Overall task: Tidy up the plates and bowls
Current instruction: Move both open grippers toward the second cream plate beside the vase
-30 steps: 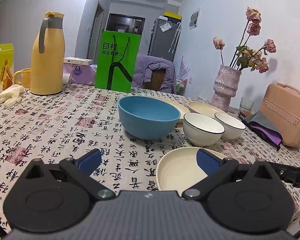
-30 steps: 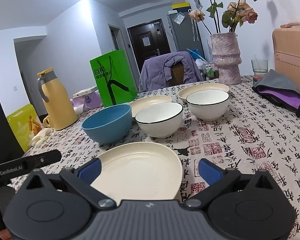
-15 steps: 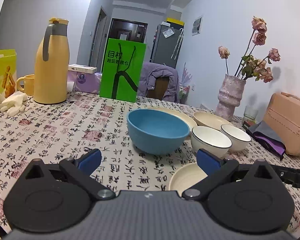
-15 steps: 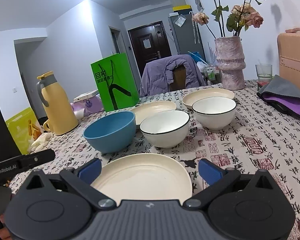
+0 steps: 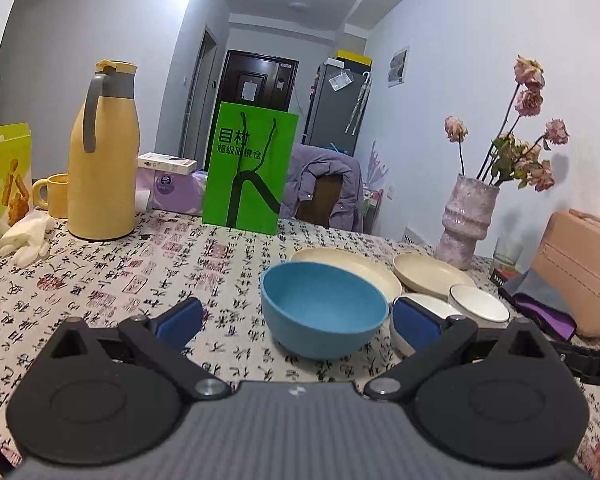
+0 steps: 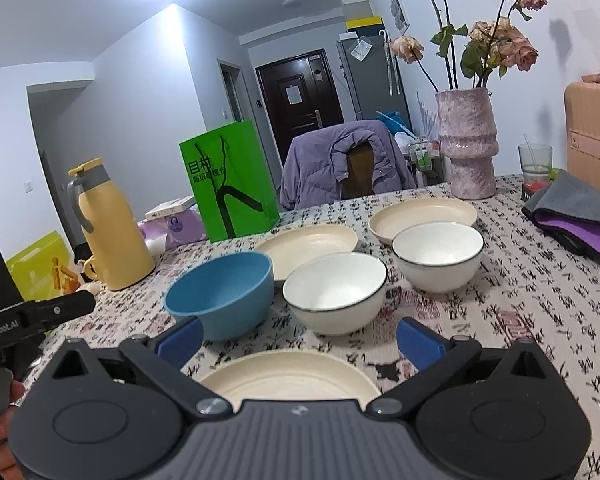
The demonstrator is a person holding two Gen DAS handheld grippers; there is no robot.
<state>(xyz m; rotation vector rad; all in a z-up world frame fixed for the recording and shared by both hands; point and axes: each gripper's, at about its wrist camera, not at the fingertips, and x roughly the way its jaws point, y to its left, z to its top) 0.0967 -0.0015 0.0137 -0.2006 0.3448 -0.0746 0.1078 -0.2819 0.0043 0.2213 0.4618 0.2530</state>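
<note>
While both tools hang above the tablecloth [image 6: 540, 304] with nothing gripped, I judge the risks near to far; nearest me, the right gripper [image 6: 298, 340] gapes wide over the near cream plate [image 6: 290, 376], whose shallow rim lies flat on the cloth, so a level approach could skate over it or shove it along rather than catch the lip; just beyond, the left gripper [image 5: 298, 320] is spread too, pointing at the blue bowl [image 5: 324, 312], and a careless push there could knock it into the near white bowl [image 6: 335, 292] just beside it; the far white bowl [image 6: 438, 256] stands near that one, and two more cream plates [image 6: 308, 240] [image 6: 422, 214] lie behind, so the crockery is crowded and one clip could chain; farthest, the vase [image 6: 466, 144] of dried flowers looks top-heavy; both tools sit low and roughly level, aimed forward across the table, left beside right.
</note>
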